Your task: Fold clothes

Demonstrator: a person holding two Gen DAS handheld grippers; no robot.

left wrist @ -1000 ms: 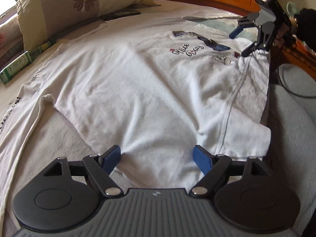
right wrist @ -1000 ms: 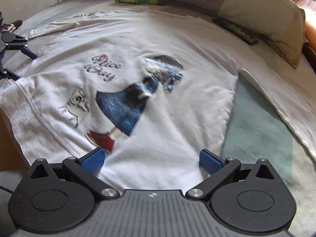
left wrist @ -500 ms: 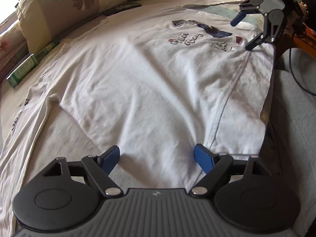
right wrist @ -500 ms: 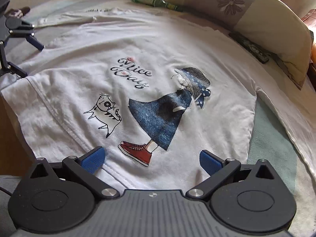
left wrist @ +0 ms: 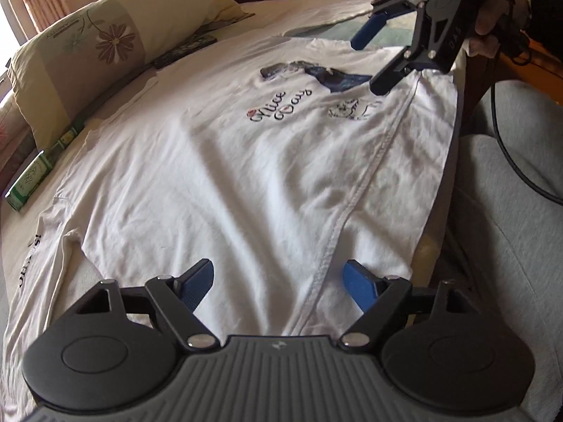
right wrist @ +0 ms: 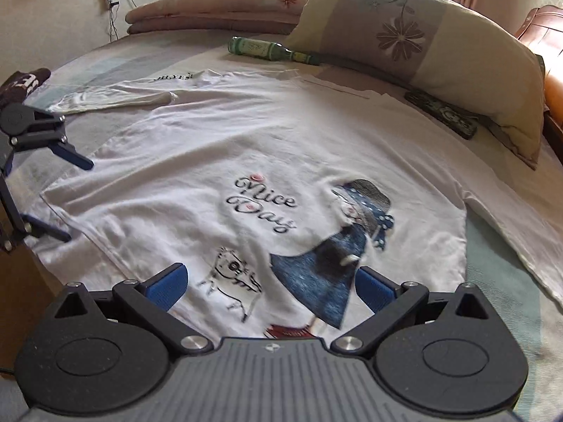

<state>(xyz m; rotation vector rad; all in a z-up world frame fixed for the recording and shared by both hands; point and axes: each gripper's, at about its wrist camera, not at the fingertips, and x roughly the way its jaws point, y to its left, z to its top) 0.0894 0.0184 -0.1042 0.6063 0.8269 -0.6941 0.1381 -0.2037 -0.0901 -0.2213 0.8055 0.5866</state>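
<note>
A white long-sleeved cotton shirt [right wrist: 218, 161] with a "Nice Day" print, a cat and a girl in a blue dress lies spread flat, print up, on the bed with pale striped sheet [right wrist: 499, 281]. Its long axis runs from the hem at the near edge of the bed toward the collar by the beige flowered pillow [right wrist: 422, 31], and the sleeves stretch out to either side. A green glass bottle [right wrist: 267, 49] lies on its side beside the pillow, and a dark remote control [right wrist: 443, 114] lies by it too. The left gripper [left wrist: 278, 281] hovers over the hem seam with its jaws spread and nothing between them. The right gripper [right wrist: 269, 285] hangs released over the printed girl, empty as well.
</note>
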